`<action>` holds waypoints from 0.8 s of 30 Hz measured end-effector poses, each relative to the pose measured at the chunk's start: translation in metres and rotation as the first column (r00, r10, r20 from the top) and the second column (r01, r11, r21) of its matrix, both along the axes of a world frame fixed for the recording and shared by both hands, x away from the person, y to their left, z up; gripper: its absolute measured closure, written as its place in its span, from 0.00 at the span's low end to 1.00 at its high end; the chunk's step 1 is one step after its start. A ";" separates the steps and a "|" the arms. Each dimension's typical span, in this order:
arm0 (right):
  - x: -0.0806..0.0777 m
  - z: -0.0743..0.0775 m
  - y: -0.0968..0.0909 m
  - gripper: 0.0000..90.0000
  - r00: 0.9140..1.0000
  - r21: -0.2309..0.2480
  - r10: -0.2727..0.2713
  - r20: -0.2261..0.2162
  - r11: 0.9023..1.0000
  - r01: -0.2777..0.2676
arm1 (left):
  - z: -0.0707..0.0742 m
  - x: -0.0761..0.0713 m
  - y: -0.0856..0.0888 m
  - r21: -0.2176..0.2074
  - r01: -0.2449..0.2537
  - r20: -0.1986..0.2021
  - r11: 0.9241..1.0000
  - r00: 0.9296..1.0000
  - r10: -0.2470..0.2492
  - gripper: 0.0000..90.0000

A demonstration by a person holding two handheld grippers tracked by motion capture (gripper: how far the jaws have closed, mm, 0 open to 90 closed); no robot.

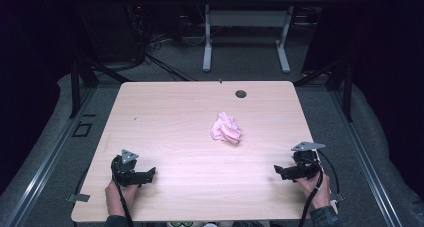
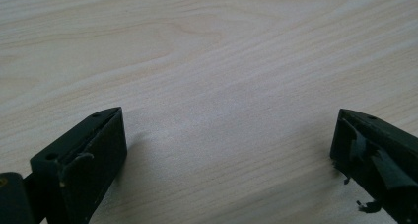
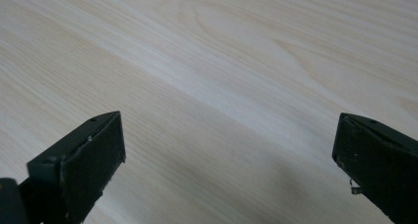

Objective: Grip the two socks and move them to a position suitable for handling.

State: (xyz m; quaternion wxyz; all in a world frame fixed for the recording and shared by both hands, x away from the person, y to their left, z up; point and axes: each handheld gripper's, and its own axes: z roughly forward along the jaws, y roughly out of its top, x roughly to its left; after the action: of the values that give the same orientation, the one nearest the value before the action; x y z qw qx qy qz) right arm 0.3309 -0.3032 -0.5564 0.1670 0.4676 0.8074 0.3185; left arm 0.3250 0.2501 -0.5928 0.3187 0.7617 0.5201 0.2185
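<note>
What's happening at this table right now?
A person sits at a light wooden table with a black two-jaw gripper in each hand. The left gripper and the right gripper rest near the table's near corners, jaws open and empty, pointing inward. A crumpled pink cloth lies untouched right of the table's middle, apart from both grippers. Nothing has been picked up yet.

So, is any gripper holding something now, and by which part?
Nothing is held. The left gripper and right gripper are open over bare table; the pink cloth lies apart, untouched.
</note>
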 end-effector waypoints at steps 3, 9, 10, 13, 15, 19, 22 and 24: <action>0.008 0.008 0.013 0.00 0.999 -0.008 0.037 0.009 0.999 -0.037 | 0.000 0.000 0.000 0.002 0.001 -0.001 1.000 1.000 -0.001 0.01; 0.029 0.027 0.043 0.00 0.993 -0.011 0.114 0.021 0.993 -0.114 | 0.000 0.000 0.000 0.002 0.002 -0.001 1.000 1.000 -0.002 0.01; 0.029 0.027 0.043 0.00 0.993 -0.011 0.114 0.021 0.993 -0.114 | 0.000 0.000 0.000 0.002 0.002 -0.001 1.000 1.000 -0.002 0.01; 0.040 0.033 0.056 0.00 0.988 -0.013 0.152 0.022 0.988 -0.152 | 0.000 0.000 0.000 0.002 0.002 -0.001 1.000 1.000 -0.002 0.01; 0.050 0.035 0.068 0.00 0.983 -0.003 0.181 0.015 0.984 -0.180 | 0.000 0.000 0.000 0.002 0.001 -0.001 1.000 1.000 -0.001 0.01; 0.062 0.036 0.080 0.00 0.979 0.006 0.205 0.000 0.979 -0.205 | 0.000 0.000 0.000 0.002 0.002 -0.001 1.000 1.000 -0.002 0.01; 0.075 0.039 0.099 0.00 0.970 -0.014 0.244 0.002 0.970 -0.244 | 0.000 0.000 0.000 0.002 0.002 -0.001 1.000 1.000 -0.002 0.01; 0.079 0.040 0.105 0.00 0.968 -0.028 0.250 0.011 0.968 -0.250 | 0.000 0.000 0.000 0.002 0.002 -0.001 1.000 1.000 -0.002 0.01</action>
State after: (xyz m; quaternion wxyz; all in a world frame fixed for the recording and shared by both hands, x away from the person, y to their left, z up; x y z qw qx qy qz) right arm 0.4101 -0.1987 -0.5168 0.1375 0.3576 0.8628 0.3297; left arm 0.3249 0.2502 -0.5927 0.3179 0.7625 0.5194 0.2183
